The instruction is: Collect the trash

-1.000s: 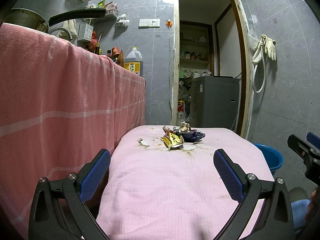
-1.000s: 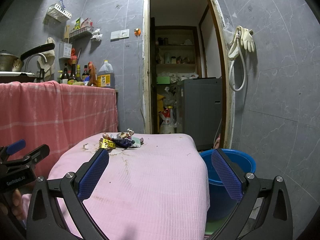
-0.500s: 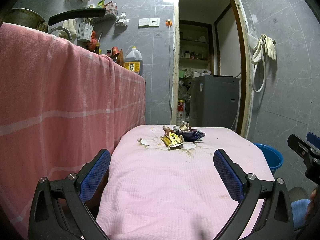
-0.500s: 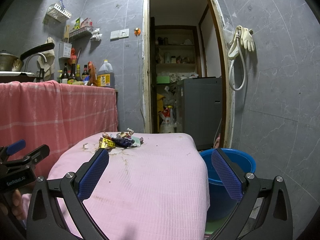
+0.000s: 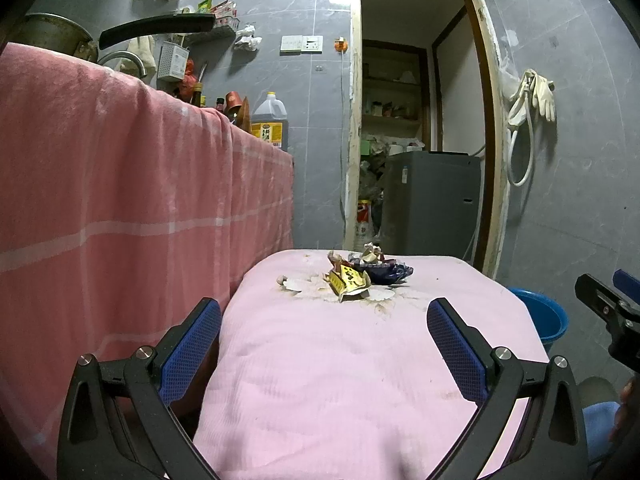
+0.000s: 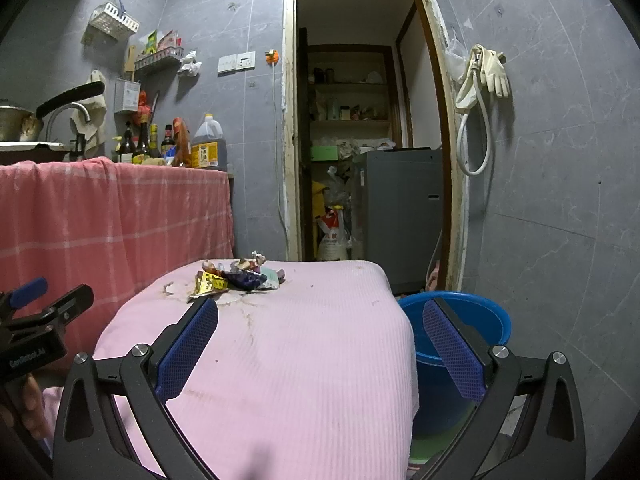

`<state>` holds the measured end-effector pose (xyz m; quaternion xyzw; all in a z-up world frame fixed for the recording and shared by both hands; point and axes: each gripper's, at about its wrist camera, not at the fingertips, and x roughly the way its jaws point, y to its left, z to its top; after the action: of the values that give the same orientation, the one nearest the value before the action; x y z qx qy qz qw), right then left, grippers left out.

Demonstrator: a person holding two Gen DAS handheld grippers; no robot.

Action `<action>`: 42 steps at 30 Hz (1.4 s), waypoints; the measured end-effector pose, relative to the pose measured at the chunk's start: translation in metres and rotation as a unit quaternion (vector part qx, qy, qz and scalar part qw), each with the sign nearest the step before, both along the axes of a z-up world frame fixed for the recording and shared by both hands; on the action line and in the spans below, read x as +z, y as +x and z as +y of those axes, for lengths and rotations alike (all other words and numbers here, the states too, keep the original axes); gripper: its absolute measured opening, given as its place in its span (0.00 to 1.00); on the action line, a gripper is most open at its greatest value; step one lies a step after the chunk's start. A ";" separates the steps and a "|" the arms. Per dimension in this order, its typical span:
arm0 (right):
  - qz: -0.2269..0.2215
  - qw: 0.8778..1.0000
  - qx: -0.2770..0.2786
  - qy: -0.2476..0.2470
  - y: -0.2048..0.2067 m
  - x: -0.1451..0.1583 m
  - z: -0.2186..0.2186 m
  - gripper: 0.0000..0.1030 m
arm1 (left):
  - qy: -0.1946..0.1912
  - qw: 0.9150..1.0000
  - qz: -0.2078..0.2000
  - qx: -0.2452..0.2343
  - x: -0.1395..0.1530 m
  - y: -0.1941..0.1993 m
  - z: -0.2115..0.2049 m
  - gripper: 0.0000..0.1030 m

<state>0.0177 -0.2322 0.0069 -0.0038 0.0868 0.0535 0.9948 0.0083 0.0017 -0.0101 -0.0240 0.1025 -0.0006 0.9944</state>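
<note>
Pink-clothed surface [image 5: 360, 380] with trash pile [image 5: 356, 276] of crumpled wrappers lying well ahead of both tools, toward the far edge. Left hand-held gripper [image 5: 324, 334] and right hand-held gripper [image 6: 320, 336] spread wide, holding nothing. Blue bucket [image 6: 472, 320] on floor, just right of right hand-held gripper. Step judged: approach, nothing collected yet. Next move: forward reach to yellow wrapper [image 5: 348, 280], then closure.
</note>
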 end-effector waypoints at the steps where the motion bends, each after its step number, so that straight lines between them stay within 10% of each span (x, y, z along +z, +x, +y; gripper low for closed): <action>1: 0.000 1.000 0.000 0.000 -0.001 0.000 -0.002 1.00 | 0.001 1.000 -0.001 0.000 0.002 -0.001 0.000 0.98; 32: -0.072 0.997 0.031 -0.007 0.074 0.047 0.008 1.00 | 0.034 0.999 -0.035 0.017 0.043 0.075 -0.007 0.98; 42: -0.063 0.995 0.078 -0.019 0.135 0.044 0.015 1.00 | 0.035 0.999 0.028 -0.001 0.028 0.137 0.007 0.98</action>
<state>0.1523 -0.2169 0.0511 -0.0326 0.0242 0.1288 0.9908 0.1454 0.0084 0.0180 0.0108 0.1302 0.0022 0.9914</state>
